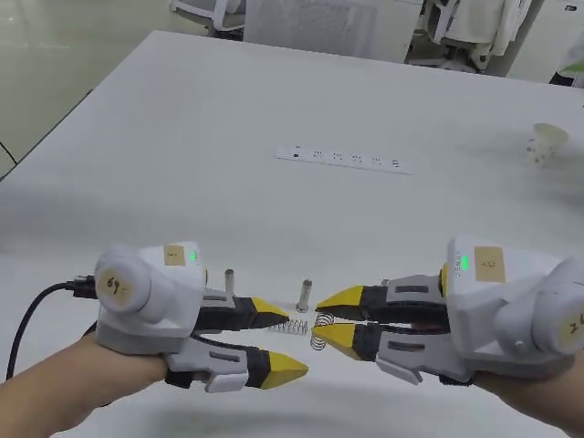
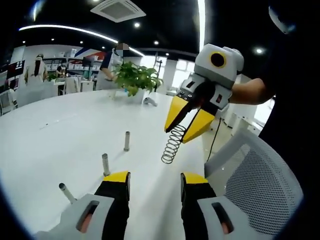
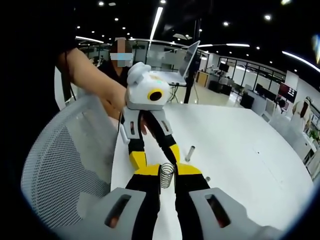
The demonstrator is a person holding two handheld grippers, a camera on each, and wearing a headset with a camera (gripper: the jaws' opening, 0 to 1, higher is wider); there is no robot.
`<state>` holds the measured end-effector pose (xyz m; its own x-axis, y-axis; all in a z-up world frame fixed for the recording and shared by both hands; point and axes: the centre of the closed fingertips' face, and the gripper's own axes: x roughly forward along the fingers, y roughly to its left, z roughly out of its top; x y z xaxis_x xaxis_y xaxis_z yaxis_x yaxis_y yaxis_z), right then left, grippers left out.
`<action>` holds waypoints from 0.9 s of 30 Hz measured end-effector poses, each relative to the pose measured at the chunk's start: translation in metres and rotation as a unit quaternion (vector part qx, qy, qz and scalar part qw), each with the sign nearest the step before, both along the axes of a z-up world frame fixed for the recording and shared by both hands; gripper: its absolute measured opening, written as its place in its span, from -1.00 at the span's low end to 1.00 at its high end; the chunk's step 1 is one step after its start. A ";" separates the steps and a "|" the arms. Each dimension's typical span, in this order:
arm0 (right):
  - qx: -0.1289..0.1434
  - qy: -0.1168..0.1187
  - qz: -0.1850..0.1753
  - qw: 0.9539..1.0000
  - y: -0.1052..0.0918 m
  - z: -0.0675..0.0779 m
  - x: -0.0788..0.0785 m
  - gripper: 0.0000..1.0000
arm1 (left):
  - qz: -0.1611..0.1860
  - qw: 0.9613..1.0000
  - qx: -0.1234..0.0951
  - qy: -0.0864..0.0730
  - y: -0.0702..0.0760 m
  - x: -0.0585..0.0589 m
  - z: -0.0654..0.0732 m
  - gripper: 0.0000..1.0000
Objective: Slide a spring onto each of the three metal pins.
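Nearest, at 7 o'clock in the head view, I am logging the left gripper [image 1: 294, 342], its jaws standing wide around nothing. At 5 o'clock the right gripper [image 1: 318, 319] is pinching one spring [image 3: 167, 176] by its end between narrowed jaws, with a second spring [image 1: 292, 327] lying on the table [image 1: 274, 91] just beside it. Beyond both tips, toward 12 o'clock, three metal pins [image 2: 105, 164] are standing upright and bare.

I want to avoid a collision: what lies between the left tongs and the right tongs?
The spring, clamped in the right tongs and hanging toward the open left tongs; the left gripper view shows it.
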<state>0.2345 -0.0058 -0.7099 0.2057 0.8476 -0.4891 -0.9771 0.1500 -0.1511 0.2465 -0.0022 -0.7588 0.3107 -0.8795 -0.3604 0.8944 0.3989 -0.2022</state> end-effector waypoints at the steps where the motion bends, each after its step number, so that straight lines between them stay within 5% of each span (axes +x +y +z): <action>1: 0.000 0.000 0.000 1.000 0.000 0.000 0.000 -0.86 | 0.003 1.000 -0.001 0.001 0.002 0.001 0.000 -0.29; 15: -0.008 -0.007 -0.018 1.000 -0.009 -0.001 0.011 -0.85 | 0.049 0.999 0.016 0.013 0.040 0.005 -0.008 0.19; 20: -0.011 -0.011 -0.029 0.999 -0.014 -0.001 0.017 -0.85 | 0.076 0.996 0.039 0.014 0.060 0.009 -0.017 0.43; 27: -0.011 -0.013 -0.036 0.999 -0.019 0.000 0.021 -0.85 | 0.104 0.994 0.031 0.021 0.074 0.012 -0.017 0.79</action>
